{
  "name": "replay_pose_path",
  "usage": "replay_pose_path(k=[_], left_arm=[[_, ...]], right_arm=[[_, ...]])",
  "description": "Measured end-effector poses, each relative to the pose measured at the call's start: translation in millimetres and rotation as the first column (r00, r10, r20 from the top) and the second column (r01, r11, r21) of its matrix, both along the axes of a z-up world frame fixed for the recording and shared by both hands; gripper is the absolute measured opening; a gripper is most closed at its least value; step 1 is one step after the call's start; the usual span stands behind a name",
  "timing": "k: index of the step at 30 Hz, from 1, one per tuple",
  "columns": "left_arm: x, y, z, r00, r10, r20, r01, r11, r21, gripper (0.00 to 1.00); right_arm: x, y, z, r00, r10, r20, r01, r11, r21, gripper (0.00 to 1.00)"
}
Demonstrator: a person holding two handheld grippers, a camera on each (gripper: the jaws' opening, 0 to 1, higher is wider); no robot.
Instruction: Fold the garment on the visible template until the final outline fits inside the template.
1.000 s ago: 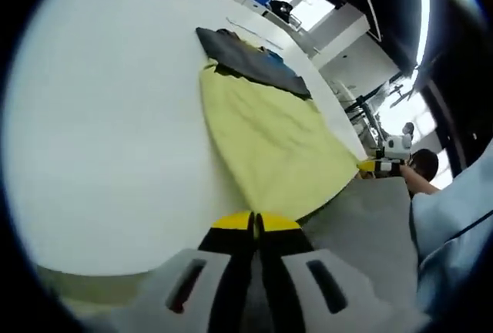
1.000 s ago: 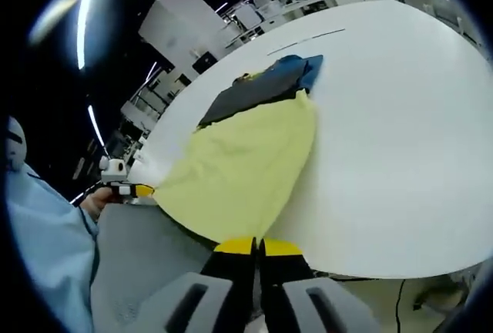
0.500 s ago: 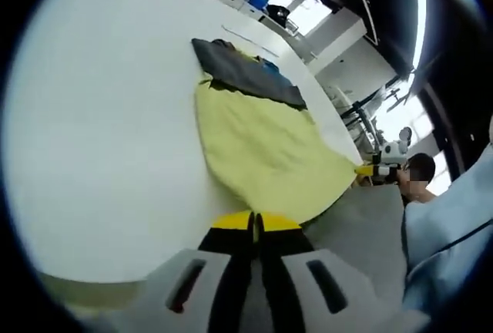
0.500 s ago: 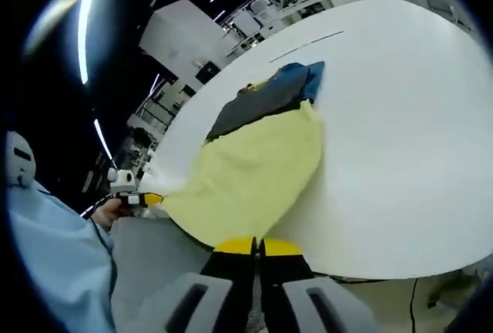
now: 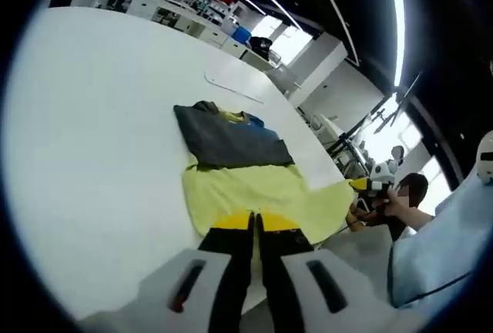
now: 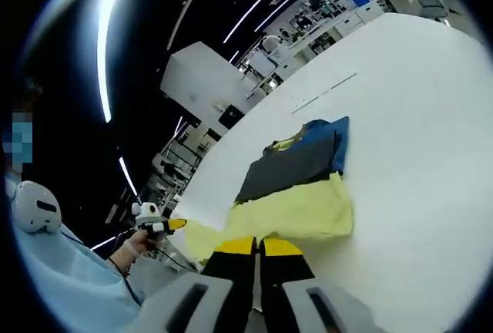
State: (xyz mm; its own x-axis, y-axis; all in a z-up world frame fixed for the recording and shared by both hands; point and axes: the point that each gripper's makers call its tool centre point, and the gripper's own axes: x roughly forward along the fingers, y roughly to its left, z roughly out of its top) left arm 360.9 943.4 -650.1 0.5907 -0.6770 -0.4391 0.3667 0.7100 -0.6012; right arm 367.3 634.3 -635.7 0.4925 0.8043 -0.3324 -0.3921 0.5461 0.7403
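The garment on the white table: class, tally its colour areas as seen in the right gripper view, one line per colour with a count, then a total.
Yellow area: 1
Dark grey area: 1
Blue area: 1
Total: 3 colour areas on one garment, lying on the white table

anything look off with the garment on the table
The yellow garment lies bunched, one corner stretched toward the right gripper. The dark part is crooked, blue fabric poking out.

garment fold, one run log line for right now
garment: yellow part lifted off white table | left gripper: shut on hem | right gripper: shut on hem | dark section: flat
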Motion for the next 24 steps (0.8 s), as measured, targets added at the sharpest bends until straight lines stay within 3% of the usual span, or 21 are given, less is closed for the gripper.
replay_pose_path(k=[6,13,18,19,22,24], left_arm=[[45.1,7,21.2,0.998,-0.002,0.069,0.001,1.000,0.003,0.00],[89.3,12,24.8,0.992,0.000,0.125,-0.003,1.000,0.021,0.00],[121.5,18,26.5,0.984,0.041,0.176,-0.041,0.999,-0.001,0.00],[128.2,21,20.7,0.987,0.071,0.143,-0.070,0.997,-0.012,0.00],[126.3,6,14.4,0.989,0.052,0.139,-0.051,0.999,-0.011,0.00],[122.2,1,1.2,0.991,0.012,0.132,-0.018,0.999,0.045,0.00]], right_arm=[[39,0,19.3,0.998,-0.013,0.066,0.012,1.000,0.018,0.00],[96,0,36.8,0.989,-0.045,0.142,0.038,0.998,0.049,0.00],[127,-2,27.3,0.987,-0.040,0.156,0.037,0.999,0.022,0.00],[129,-3,19.1,0.991,-0.035,0.127,0.036,0.999,-0.003,0.00],[137,-5,7.9,0.993,-0.033,0.116,0.034,0.999,-0.011,0.00],[138,-6,5.4,0.993,-0.034,0.109,0.035,0.999,-0.011,0.00]])
